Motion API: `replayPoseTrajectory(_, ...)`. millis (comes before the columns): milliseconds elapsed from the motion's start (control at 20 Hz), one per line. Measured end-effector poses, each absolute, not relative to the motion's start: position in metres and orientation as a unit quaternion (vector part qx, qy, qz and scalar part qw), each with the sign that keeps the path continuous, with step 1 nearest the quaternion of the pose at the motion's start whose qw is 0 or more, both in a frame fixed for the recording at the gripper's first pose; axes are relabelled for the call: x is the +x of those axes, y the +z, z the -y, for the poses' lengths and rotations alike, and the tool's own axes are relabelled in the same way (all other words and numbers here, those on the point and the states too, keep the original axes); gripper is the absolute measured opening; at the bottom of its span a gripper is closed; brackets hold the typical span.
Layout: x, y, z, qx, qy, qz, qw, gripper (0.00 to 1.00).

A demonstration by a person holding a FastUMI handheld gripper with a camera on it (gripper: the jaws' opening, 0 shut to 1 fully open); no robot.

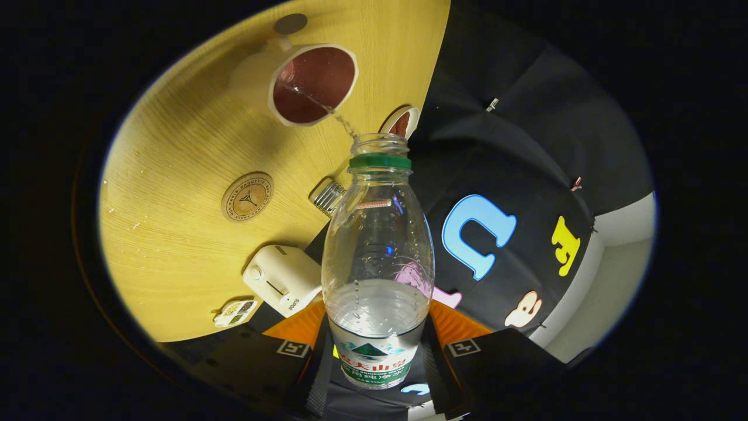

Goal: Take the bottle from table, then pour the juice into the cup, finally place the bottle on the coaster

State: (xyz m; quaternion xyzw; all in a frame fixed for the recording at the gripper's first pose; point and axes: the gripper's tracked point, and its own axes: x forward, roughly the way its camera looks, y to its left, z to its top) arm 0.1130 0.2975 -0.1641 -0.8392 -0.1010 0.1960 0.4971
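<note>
So this is mid-pour. The gripper (377,356) is clamped on the bottle (377,257), both fingers squeezing its labelled base, and it's tipped so a thin stream runs from the mouth into the cup (312,85) just beyond. Still plenty of liquid left. The coaster (248,196) sits near the cup on the table (175,146); next up is probably tilting back upright and carrying it there.

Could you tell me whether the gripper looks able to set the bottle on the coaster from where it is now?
Probably yes. The gripper is shut on the bottle, now pouring into the cup. The coaster lies bare on the table, apart from the cup, and nothing seems to block the way.
</note>
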Motion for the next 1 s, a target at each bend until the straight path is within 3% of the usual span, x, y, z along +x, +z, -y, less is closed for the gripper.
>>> replayPoseTrajectory(550,0.108,-0.163,-0.303,-0.831,0.204,0.111,0.505,0.71)
replayPoseTrajectory(850,0.099,-0.187,-0.299,-0.768,0.229,0.061,0.595,0.71)
replayPoseTrajectory(1000,0.091,-0.214,-0.292,-0.695,0.245,0.007,0.676,0.71)
